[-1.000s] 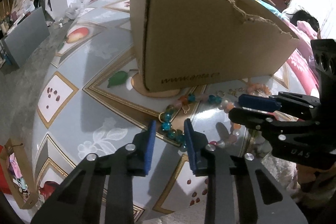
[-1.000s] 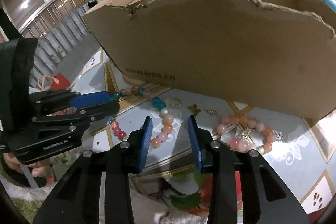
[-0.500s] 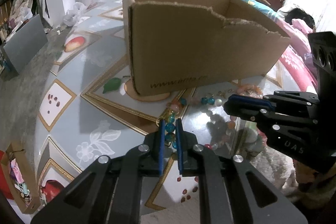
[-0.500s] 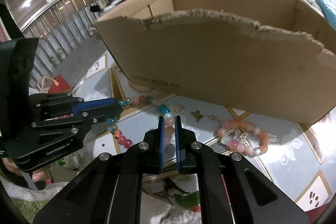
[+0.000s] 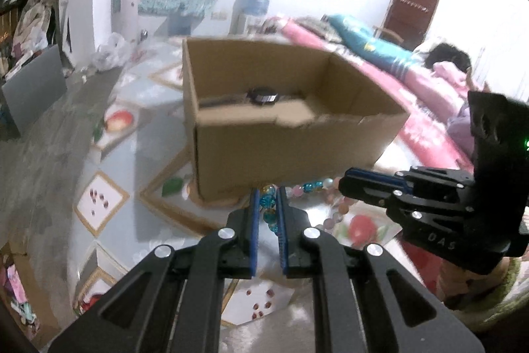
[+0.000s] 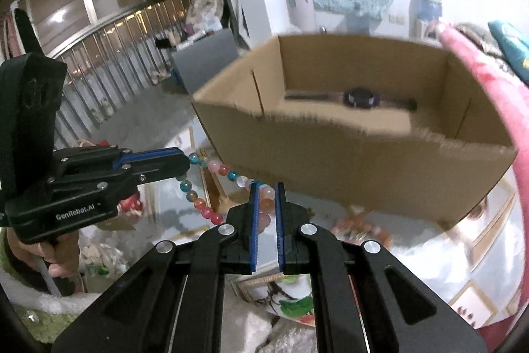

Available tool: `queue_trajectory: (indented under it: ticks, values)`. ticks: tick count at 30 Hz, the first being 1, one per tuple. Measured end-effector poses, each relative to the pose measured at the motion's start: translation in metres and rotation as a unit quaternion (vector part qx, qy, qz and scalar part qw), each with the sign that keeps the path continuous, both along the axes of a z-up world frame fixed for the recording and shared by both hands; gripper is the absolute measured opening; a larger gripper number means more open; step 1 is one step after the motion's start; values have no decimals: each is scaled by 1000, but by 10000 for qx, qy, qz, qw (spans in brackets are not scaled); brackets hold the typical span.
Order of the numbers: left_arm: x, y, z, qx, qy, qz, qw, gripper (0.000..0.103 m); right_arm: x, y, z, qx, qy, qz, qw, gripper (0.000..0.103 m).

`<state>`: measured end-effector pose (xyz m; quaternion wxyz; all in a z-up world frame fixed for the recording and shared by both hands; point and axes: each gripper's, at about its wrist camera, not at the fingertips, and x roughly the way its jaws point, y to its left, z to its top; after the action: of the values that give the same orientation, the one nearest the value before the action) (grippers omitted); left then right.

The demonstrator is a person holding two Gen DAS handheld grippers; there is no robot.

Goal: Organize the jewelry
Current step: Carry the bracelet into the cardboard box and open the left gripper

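A long strand of teal, pink and peach beads (image 6: 228, 171) hangs in the air between my two grippers, in front of an open cardboard box (image 5: 291, 151). My left gripper (image 5: 267, 191) is shut on the teal beads (image 5: 269, 215) at one end. My right gripper (image 6: 266, 187) is shut on peach beads (image 6: 266, 204) further along. In the right wrist view the left gripper (image 6: 186, 161) sits at the left, level with mine. The right gripper (image 5: 344, 185) shows at the right of the left wrist view. A dark wristwatch (image 6: 360, 97) lies inside the box (image 6: 330, 161).
A pink and orange bead bracelet (image 6: 360, 229) lies on the flower-patterned tabletop (image 5: 109, 207) just below the box's near wall. A pink bed with a person lying on it (image 5: 446, 62) runs along the right. A metal railing (image 6: 109, 62) stands at the far left.
Both grippers closed on the bead strand and rose, lifting it off the table. The views tipped up, so the inside of the box and the watch now show.
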<state>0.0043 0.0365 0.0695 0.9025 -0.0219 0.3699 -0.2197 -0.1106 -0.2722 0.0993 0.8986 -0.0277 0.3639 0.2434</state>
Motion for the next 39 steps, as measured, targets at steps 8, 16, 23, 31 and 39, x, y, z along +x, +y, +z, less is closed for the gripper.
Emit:
queue_trajectory:
  ticks: [8, 16, 23, 31, 39]
  values:
    - [23, -8, 72, -265, -757, -366, 9961, 9, 29, 0, 65, 222, -686, 217, 9972, 7]
    - [118, -19, 64, 225, -278, -383, 9986, 9, 159, 10, 51, 104, 794, 320, 9963, 7]
    - [167, -33, 16, 989, 415, -285, 9938, 10, 215, 31, -5, -211, 2067, 328, 9776, 8]
    - [168, -25, 20, 1071, 218, -1, 9940, 23, 212, 26, -12, 157, 2216, 491, 9738, 11]
    - [137, -7, 42, 801, -271, 173, 9963, 24, 174, -24, 27, 745, 1574, 499, 9835, 12]
